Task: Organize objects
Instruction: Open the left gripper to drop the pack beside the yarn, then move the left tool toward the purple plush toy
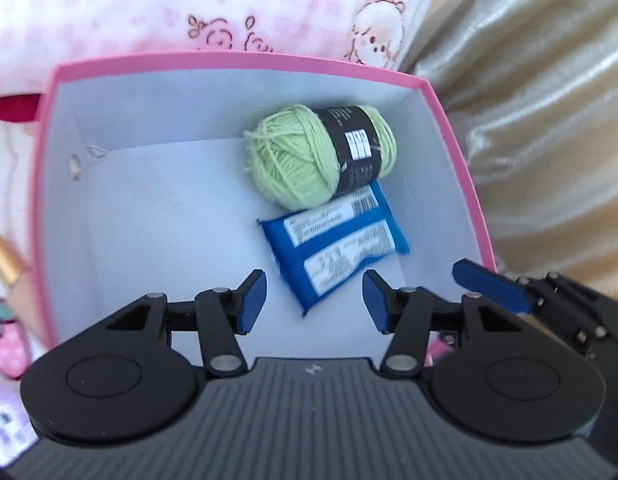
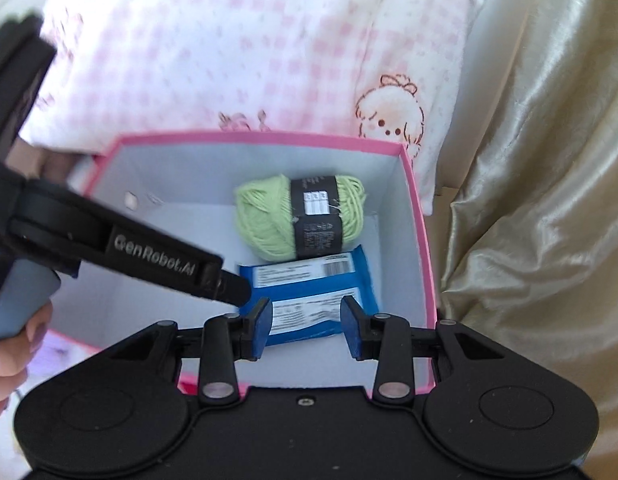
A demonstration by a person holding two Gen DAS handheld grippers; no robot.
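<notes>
Your left hand-held gripper [image 1: 314, 301] hangs over the pink box [image 1: 461, 160] with its blue pads spread and nothing between them; the packet lies below, apart from the pads. Your right hand-held gripper [image 2: 306, 327] hovers over the near right part of the same box, its jaws also parted and empty, pinching nothing.

Inside the box you have two things. One ball of light green yarn [image 1: 293, 160] with a black paper band lies toward the far right corner. One blue packet [image 1: 333, 248] with white labels lies just nearer than it, its far edge tucked under the yarn, close to the right wall. The left half of the box floor is bare.

Behind the box lies one pink-and-white checked cloth [image 1: 189, 4] with cartoon prints; to the right, glossy beige fabric [image 1: 549, 120]. Your hand [image 2: 9, 356] grips the left handle.
</notes>
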